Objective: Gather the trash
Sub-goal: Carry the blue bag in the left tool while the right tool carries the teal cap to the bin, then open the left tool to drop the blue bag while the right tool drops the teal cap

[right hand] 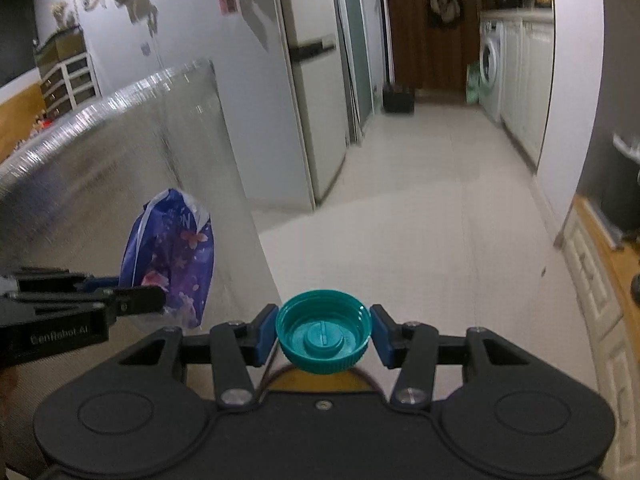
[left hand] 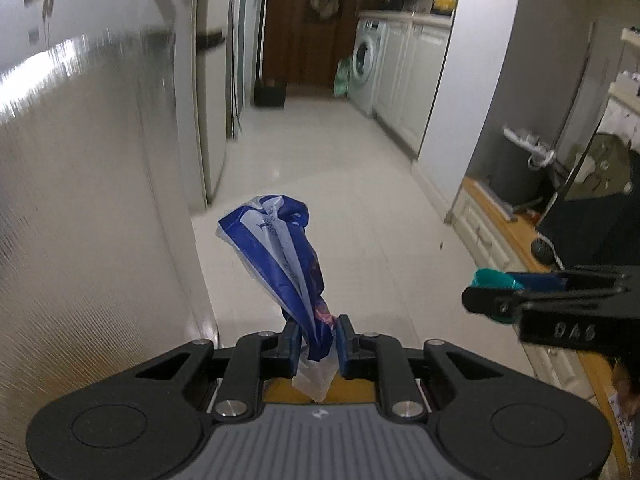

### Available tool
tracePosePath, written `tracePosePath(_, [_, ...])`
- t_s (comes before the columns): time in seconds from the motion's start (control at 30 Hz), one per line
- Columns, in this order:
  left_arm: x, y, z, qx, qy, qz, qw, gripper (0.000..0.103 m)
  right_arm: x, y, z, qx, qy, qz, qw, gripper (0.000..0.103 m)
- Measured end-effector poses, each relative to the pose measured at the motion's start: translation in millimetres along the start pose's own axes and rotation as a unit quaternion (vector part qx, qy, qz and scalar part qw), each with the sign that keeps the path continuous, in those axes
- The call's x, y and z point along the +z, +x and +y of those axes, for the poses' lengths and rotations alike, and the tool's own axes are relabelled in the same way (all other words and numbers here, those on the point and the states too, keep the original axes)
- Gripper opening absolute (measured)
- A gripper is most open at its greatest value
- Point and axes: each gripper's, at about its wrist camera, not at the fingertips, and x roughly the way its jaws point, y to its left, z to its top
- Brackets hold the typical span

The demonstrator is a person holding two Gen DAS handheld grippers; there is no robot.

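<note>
Left gripper [left hand: 318, 344]: jaws closed down to a narrow gap, pinching the twisted neck of the wrapper [left hand: 280, 252]; the wrapper's body sticks out toward 12 o'clock in the left wrist view, off the floor.
Right gripper [right hand: 324, 332]: jaws part-closed on the bottle cap [right hand: 323, 330], one blue pad on each side of its ribbed rim; the cap's hollow side faces the camera.
Where things sit: from the right wrist view the wrapper hangs at 9 o'clock; from the left wrist view the cap shows at 3 o'clock, at the tip of the other tool.
Wrapper handling: thin printed plastic film, blue and white with a floral purple face, crumpled and soft; it likely weighs almost nothing, gives under pressure and can slide out, so the bunched neck is the sound place to hold.
Cap handling: small, stiff, teal moulded plastic, round with fine ridges; light and not fragile, but a round rim may pop out sideways if the squeeze is off-centre.
Surroundings: glossy pale tiled floor [left hand: 340, 184], textured metallic panel [left hand: 80, 200] at 9 o'clock, washing machine [left hand: 366, 64] far down the corridor.
Bin: none that I can identify for certain.
</note>
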Motion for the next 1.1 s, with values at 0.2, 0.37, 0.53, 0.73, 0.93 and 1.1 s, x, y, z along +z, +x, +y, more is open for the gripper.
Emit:
tracePosePath(0.2, [-29,54,18,-0.026,-0.038,0.064,0.9969,0.019,-12,50,-19,0.027,0.047,0.085,0.995,0.05])
tracePosePath(0.37, [-56,96,25,-0.049,-0.042,0.109,0.992,0.019,-26,88,-23,0.042,0.069,0.146,0.986,0.05])
tracePosePath(0.53, [-78,138,21,-0.075,-0.021,0.149,0.9859,0.019,-27,110,-29,0.05,0.078,0.165,0.982,0.05])
tracePosePath(0.73, [-99,183,10,-0.106,0.009,0.195,0.975,0.023,-32,137,-41,0.052,0.082,0.19,0.977,0.05])
tracePosePath(0.93, [-125,226,24,-0.116,-0.034,0.256,0.9591,0.059,-42,166,-46,0.046,0.086,0.227,0.969,0.05])
tracePosePath(1.1, [-143,236,36,-0.086,-0.033,0.282,0.955,0.066,-58,187,-42,0.046,0.07,0.261,0.962,0.05])
